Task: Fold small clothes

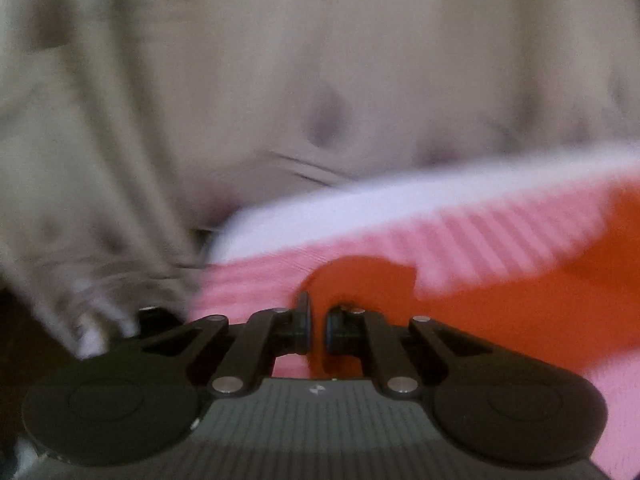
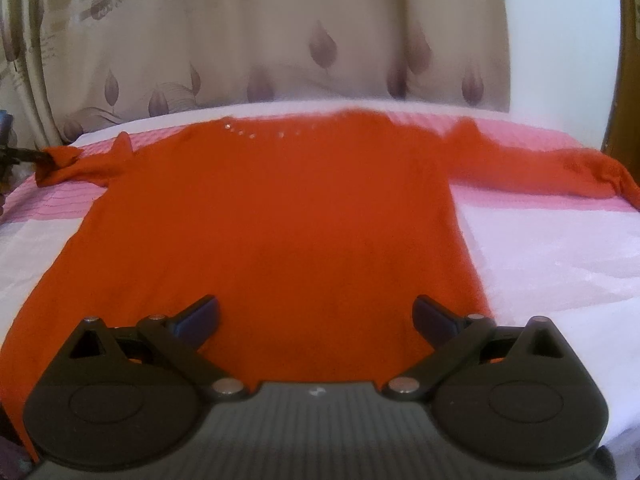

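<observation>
One soft, light orange sweater (image 2: pixel 264 216) lies flat; left gripper (image 1: pixel 318 326) pinches its sleeve cuff (image 2: pixel 54 164), right gripper (image 2: pixel 316 314) gapes empty above the hem

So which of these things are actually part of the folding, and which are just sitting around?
Part of the job:
- red sweater, spread flat
- its sleeve end, pinched by the left gripper
- right gripper, open above the hem

Just there:
- pink and white bedcover underneath
- leaf-patterned curtain behind
</observation>
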Tool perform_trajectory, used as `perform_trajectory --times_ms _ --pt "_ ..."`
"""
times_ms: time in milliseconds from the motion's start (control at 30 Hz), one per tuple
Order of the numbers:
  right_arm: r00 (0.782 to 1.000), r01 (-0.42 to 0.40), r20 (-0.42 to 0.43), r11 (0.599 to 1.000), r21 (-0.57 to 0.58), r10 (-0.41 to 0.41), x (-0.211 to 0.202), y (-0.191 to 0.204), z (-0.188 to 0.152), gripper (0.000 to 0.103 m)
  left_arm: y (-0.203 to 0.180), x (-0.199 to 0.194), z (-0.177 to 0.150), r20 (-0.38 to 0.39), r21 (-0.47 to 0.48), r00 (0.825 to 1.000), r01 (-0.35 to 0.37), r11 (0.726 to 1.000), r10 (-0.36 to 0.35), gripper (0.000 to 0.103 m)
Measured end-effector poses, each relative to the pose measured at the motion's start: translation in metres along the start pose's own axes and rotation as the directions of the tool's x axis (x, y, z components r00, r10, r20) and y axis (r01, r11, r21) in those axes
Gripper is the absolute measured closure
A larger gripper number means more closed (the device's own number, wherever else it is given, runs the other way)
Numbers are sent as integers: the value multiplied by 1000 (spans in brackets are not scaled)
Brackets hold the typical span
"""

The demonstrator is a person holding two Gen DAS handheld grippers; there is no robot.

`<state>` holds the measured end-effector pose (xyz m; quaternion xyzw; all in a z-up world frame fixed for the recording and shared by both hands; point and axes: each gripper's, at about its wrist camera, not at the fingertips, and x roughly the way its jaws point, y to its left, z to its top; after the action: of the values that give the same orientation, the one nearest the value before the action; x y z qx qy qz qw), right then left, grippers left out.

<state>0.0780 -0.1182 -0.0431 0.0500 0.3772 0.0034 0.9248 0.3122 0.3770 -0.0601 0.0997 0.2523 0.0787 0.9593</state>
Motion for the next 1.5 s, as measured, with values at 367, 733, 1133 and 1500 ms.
perform_trajectory --times_ms 367,733,1133,1500 --pt "999 -36 2 999 22 36 -2 0 -4 0 63 -12 -41 -218 -236 942 -305 923 255 76" --pt "993 -73 110 975 211 51 -24 -60 0 0 37 -115 -30 -130 -271 929 -370 889 347 33" --pt "959 -136 279 770 623 -56 -26 -278 16 0 -124 -141 -42 -60 -203 995 62 977 -75 6" --pt "946 156 145 798 582 -291 52 -418 58 13 -182 -146 -62 -26 -91 990 133 987 -136 1"
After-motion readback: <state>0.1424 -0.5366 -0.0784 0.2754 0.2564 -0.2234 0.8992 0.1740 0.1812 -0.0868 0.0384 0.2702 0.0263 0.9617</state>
